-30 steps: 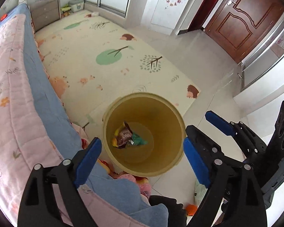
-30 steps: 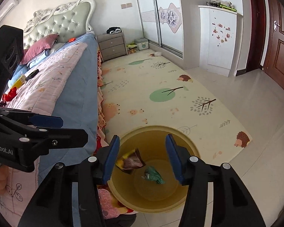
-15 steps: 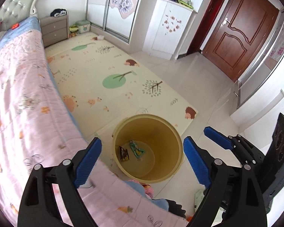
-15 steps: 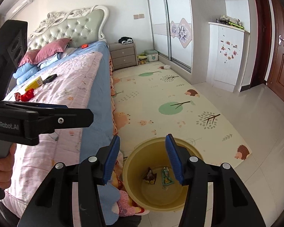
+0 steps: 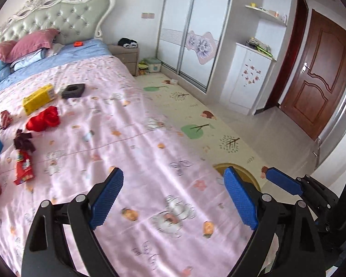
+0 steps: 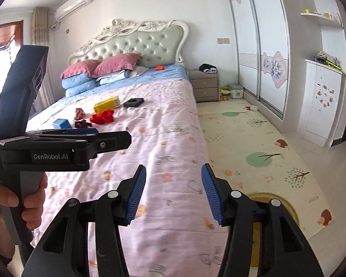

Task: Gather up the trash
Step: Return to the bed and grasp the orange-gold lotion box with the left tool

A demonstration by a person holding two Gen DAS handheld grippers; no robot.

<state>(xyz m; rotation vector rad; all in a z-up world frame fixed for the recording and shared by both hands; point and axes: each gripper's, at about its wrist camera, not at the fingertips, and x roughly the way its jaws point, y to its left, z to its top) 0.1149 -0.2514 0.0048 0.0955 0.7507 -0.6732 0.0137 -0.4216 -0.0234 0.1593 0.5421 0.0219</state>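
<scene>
Trash lies scattered on the pink bedspread [image 5: 150,127]: a yellow box [image 5: 38,99] [image 6: 107,107], a black square piece [image 5: 73,90], a red crumpled bag [image 5: 43,121] [image 6: 102,117], a red wrapper [image 5: 23,167], a dark wrapper [image 5: 23,141] and a blue box [image 6: 61,122]. My left gripper [image 5: 173,184] hovers over the near part of the bed, well short of them. Its jaws are opening with nothing between them. My right gripper [image 6: 174,173] is open and empty over the bed's near right side. The yellow bin [image 6: 286,204] [image 5: 242,169] stands on the floor beside the bed, mostly hidden by fingers.
A hand [image 6: 30,198] holds the left gripper's handle at the left of the right wrist view. Pillows [image 6: 103,67] and a padded headboard are at the far end. A nightstand [image 6: 204,84], a sliding wardrobe [image 6: 260,46], a play mat [image 6: 253,138] and a brown door [image 5: 320,78] are to the right.
Both grippers rose and swung from above the bin to over the bed. The bin slid to the lower right of both views, and the trash on the bedspread came into sight.
</scene>
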